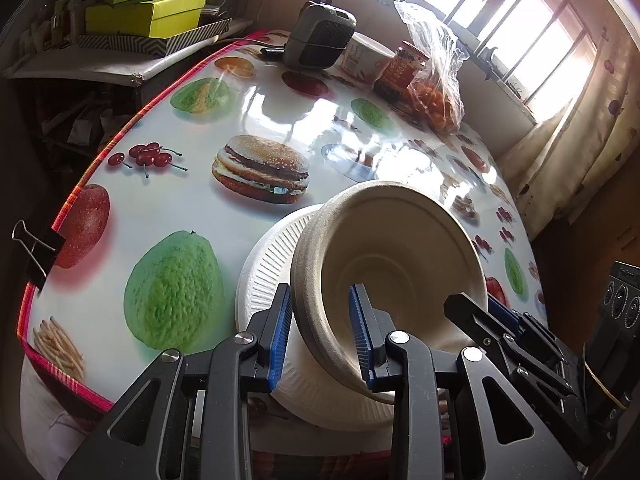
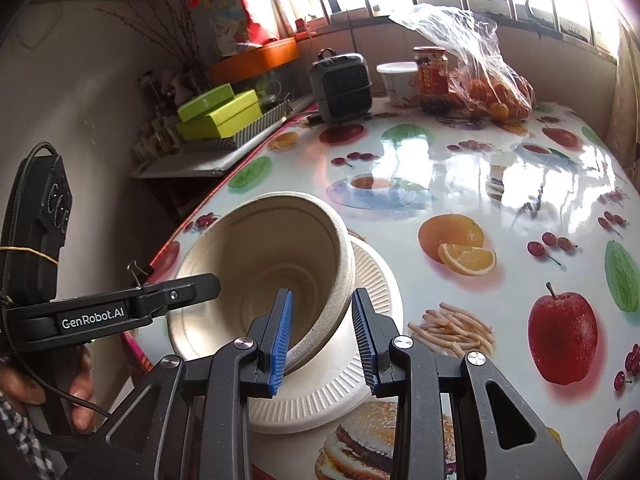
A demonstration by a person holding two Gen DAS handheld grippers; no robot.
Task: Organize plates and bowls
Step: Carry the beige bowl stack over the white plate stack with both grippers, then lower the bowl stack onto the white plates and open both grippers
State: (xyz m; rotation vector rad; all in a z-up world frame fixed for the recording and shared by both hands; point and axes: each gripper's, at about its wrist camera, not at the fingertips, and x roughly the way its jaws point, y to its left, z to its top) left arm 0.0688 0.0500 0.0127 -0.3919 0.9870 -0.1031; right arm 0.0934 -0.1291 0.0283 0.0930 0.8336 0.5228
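Observation:
A beige pulp bowl (image 1: 392, 248) (image 2: 272, 248) stands tilted on its side, its base resting on a white ribbed paper plate (image 1: 260, 268) (image 2: 360, 384). The plate lies near the table's front-left edge. My left gripper (image 1: 321, 336) is shut on the bowl's wall, one blue pad outside and one inside. My right gripper (image 2: 323, 336) is shut on the opposite side of the rim in the same way. A finger of the right gripper (image 1: 460, 304) shows at the bowl's far rim in the left wrist view. A finger of the left gripper (image 2: 200, 282) shows in the right wrist view.
The table (image 2: 500, 208) wears a glossy fruit-print cloth. At its far end stand a small grey heater (image 2: 344, 88), a white tub (image 2: 400, 80), a jar (image 2: 432, 76) and a bag of oranges (image 2: 492, 96). Green boxes (image 1: 148, 12) sit on a side shelf. A hand (image 2: 80, 380) holds the left gripper.

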